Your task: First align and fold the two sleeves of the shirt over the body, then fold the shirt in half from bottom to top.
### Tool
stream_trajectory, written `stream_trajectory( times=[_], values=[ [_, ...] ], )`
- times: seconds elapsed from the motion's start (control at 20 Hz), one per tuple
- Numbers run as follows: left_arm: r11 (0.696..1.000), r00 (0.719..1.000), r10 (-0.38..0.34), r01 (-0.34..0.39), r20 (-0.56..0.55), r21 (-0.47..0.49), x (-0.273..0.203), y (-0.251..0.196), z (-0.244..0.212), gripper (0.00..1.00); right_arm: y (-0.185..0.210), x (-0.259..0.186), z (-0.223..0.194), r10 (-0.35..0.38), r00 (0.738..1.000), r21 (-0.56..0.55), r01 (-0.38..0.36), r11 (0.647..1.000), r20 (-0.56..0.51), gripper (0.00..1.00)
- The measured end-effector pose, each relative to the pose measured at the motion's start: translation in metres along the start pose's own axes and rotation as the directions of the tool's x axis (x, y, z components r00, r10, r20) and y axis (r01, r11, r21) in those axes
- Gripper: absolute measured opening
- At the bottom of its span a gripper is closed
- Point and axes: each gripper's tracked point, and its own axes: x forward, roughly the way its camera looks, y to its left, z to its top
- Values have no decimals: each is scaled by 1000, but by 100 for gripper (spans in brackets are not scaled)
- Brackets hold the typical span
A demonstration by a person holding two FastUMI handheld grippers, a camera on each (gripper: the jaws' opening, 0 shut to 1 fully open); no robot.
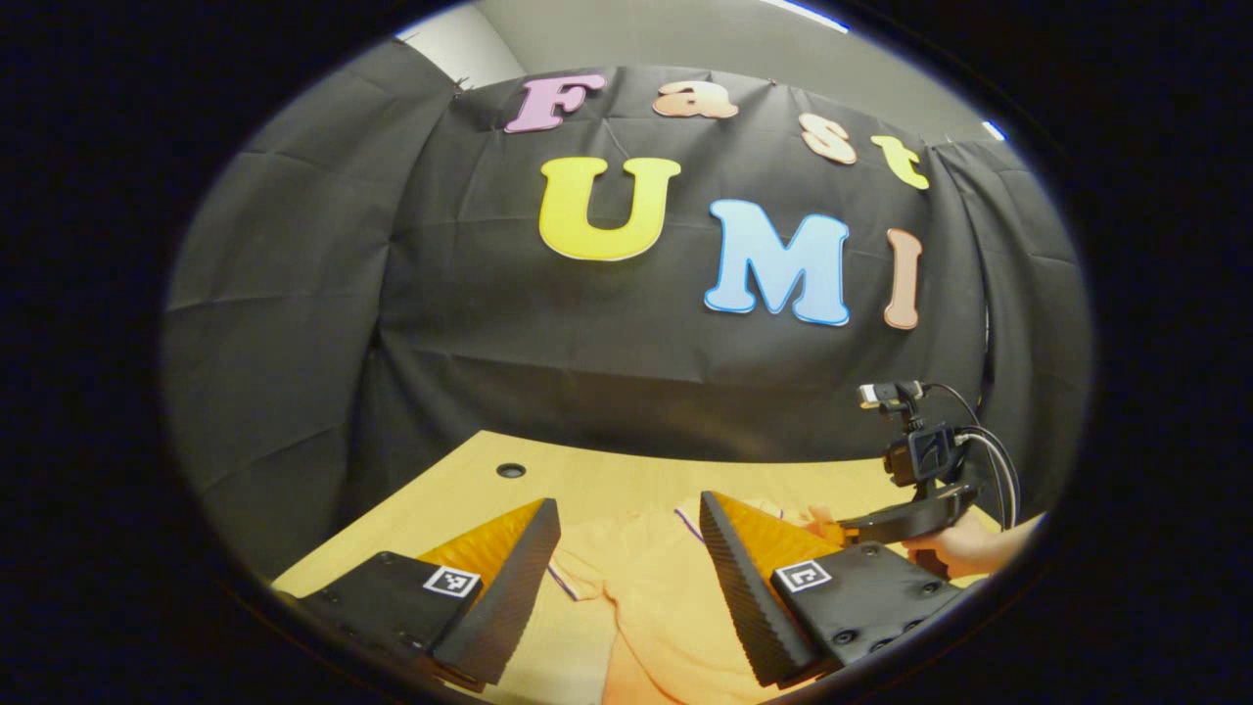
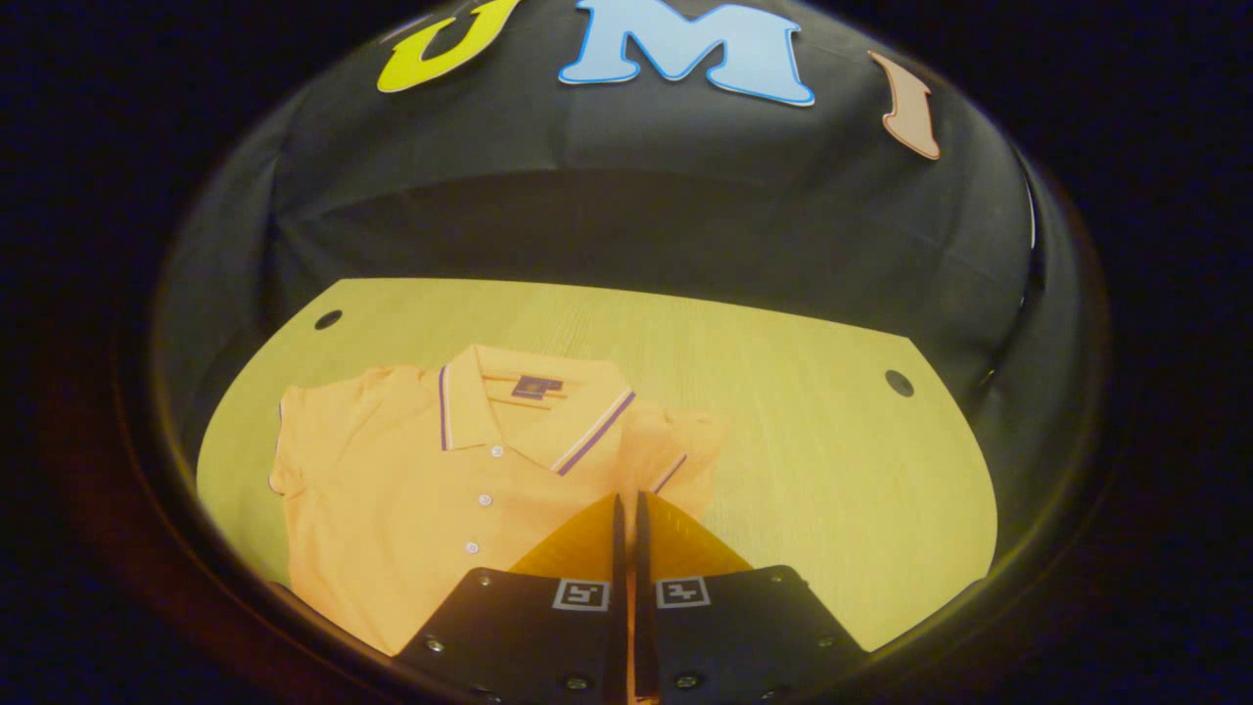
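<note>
Currently I am holding the left gripper (image 1: 626, 548) released above the shirt (image 2: 411, 490), which is lying flat on the table (image 2: 832, 441) with both sleeves unfolded, while the right gripper (image 2: 627, 519) is hovering clenched and empty, leaving every fold pending.

Both views look low across the table (image 2: 803, 411) toward the wall.

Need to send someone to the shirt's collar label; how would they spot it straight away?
On the wooden table lies an orange polo shirt, front up. At its top, inside the open collar edged with purple and white stripes, sits the label: a small dark patch, the one dark mark on the orange cloth, above the white buttons.
</note>
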Motion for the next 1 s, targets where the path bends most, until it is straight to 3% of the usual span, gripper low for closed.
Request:
stream_trajectory(
  times=[0.2,0.45,0.9,0.95,1.0],
  values=[
    [1000,1000,9,-9,2,8,-1,3,0,94,9,11,-11,37,999,-8,-37,999,-38,3],
    [1000,1000,18,-18,6,11,-1,3,-1,94,14,10,-14,66,997,-7,-67,998,-50,12],
    [999,999,44,-44,-4,6,-3,5,-5,94,21,-18,-6,109,994,-62,-109,992,-3,63],
    [999,999,49,-49,-8,1,-4,5,-6,94,20,-24,-5,110,994,-62,-110,992,7,75],
    [999,998,54,-54,-11,-1,-4,5,-7,94,20,-30,-2,111,994,-60,-109,992,19,78]
  ],
)
